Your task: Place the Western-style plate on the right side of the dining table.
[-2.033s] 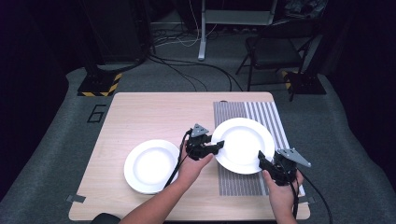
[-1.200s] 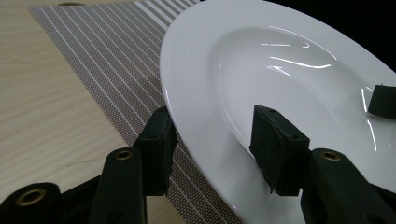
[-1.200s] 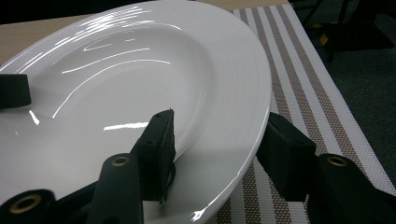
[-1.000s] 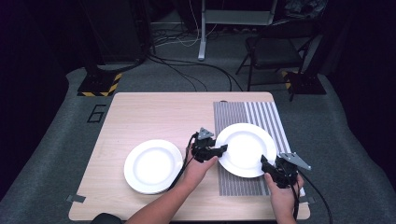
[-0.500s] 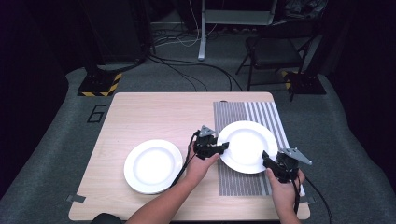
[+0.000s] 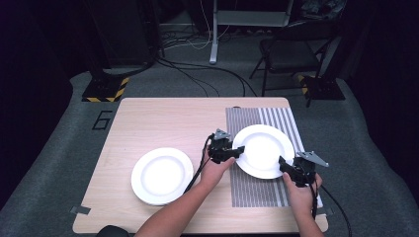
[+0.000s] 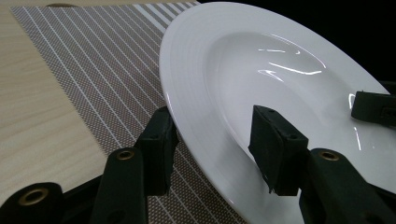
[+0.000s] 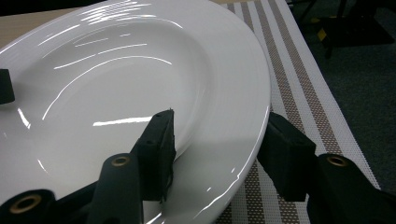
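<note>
- Two white plates are on the scene. One plate [image 6: 262,150] is held over the striped placemat [image 6: 257,190] on the right half of the wooden table [image 6: 163,118]; the second plate [image 6: 162,175] lies flat on the bare wood to its left, well apart from the first.
- Two grippers are in use, one in each of the person's hands.
- The left gripper [image 6: 231,153] is clamped on the near-left rim of the held plate. In the left gripper view its two black jaws straddle the rim [image 7: 205,140], one under the plate against the mat side and one on top inside the bowl.
- The right gripper [image 6: 286,168] grips the near-right rim of the same plate. In the right gripper view one jaw sits on the upper surface and the other below the edge [image 8: 224,140].
- Both grips are at a middling width, set by the thickness of the sloped rim.
- In each gripper view, a pad of the other gripper shows at the far rim of the plate.
- One placemat is visible, with pale and dark stripes.
- One folding chair [image 6: 291,54] stands on the grey floor beyond the table, and cables trail across that floor.
</note>
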